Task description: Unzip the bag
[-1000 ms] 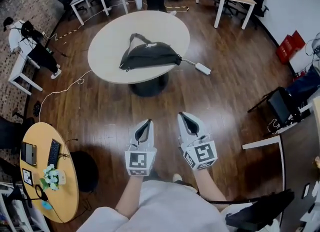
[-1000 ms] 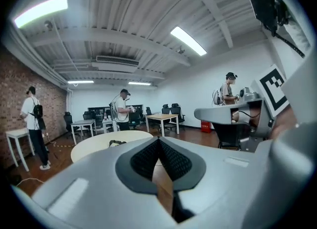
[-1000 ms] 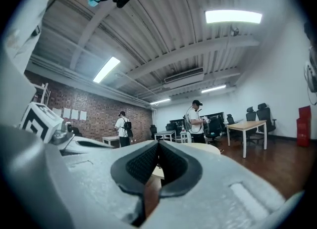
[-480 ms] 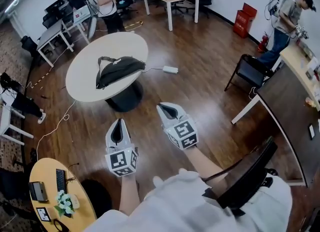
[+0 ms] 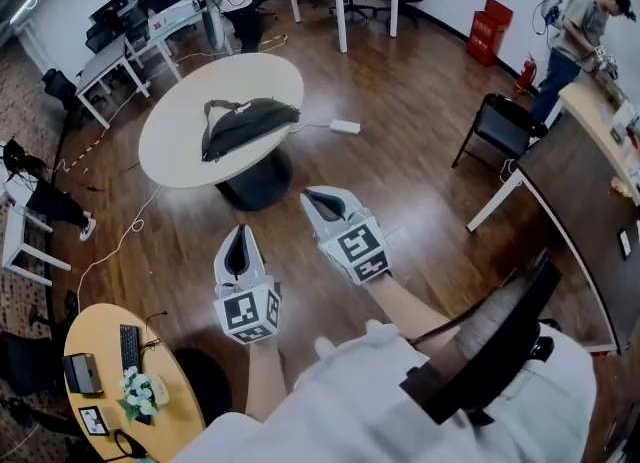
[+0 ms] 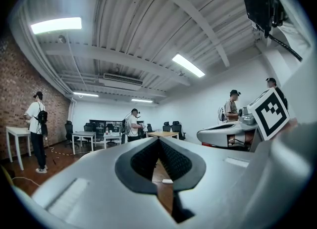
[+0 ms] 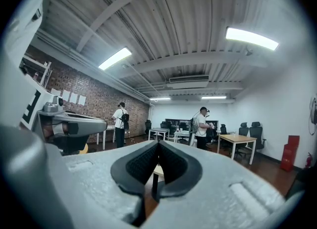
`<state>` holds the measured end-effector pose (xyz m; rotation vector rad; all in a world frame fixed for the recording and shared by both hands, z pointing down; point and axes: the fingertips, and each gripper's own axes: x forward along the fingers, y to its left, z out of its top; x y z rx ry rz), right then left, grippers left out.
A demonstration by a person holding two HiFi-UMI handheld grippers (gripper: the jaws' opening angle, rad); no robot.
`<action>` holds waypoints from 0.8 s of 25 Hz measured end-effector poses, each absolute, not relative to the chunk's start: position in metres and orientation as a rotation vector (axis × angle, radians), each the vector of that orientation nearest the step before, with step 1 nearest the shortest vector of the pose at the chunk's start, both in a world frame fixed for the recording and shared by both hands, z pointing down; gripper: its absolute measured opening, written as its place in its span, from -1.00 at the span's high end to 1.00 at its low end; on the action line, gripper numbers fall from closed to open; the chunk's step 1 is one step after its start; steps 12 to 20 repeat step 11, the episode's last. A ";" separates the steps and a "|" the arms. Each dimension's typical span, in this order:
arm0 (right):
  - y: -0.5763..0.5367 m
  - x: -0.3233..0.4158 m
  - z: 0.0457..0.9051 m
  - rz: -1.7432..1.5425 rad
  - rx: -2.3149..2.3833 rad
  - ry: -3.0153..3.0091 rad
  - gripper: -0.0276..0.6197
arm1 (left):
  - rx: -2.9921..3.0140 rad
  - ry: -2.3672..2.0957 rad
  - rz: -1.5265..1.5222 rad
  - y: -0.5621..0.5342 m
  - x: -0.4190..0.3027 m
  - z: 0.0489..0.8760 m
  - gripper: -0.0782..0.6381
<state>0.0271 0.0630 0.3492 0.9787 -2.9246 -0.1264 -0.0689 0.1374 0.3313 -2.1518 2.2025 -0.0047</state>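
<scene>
A black bag (image 5: 247, 123) with a strap lies on the round beige table (image 5: 175, 146) in the head view, well ahead of both grippers. My left gripper (image 5: 238, 236) is held over the wooden floor, short of the table, its jaws shut with nothing between them. My right gripper (image 5: 318, 197) hangs beside it to the right, also shut and empty, pointing toward the table's base. In the left gripper view the left gripper (image 6: 158, 141) aims level across the room, and the right gripper (image 7: 158, 145) does the same in its own view. The bag does not show in either gripper view.
A white power adapter (image 5: 345, 127) with its cord lies on the floor right of the table. A black chair (image 5: 500, 127) stands at the right, a wooden counter (image 5: 600, 151) beyond it. A small round yellow table (image 5: 110, 371) with a keyboard is at lower left. People stand at the back.
The head view has swung and then steadied; the table and bag now sit slightly nearer than half a second ago. Both grippers stay shut and have edged forward toward the table.
</scene>
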 end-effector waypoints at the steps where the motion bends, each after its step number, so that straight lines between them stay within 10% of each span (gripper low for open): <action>1: 0.067 0.022 0.350 -0.129 0.965 -2.922 0.94 | -2.148 2.205 -0.002 0.140 -0.073 0.331 0.73; 20: 0.085 -0.019 0.362 -0.123 0.937 -2.880 0.94 | -2.127 2.273 0.084 0.167 -0.122 0.332 0.73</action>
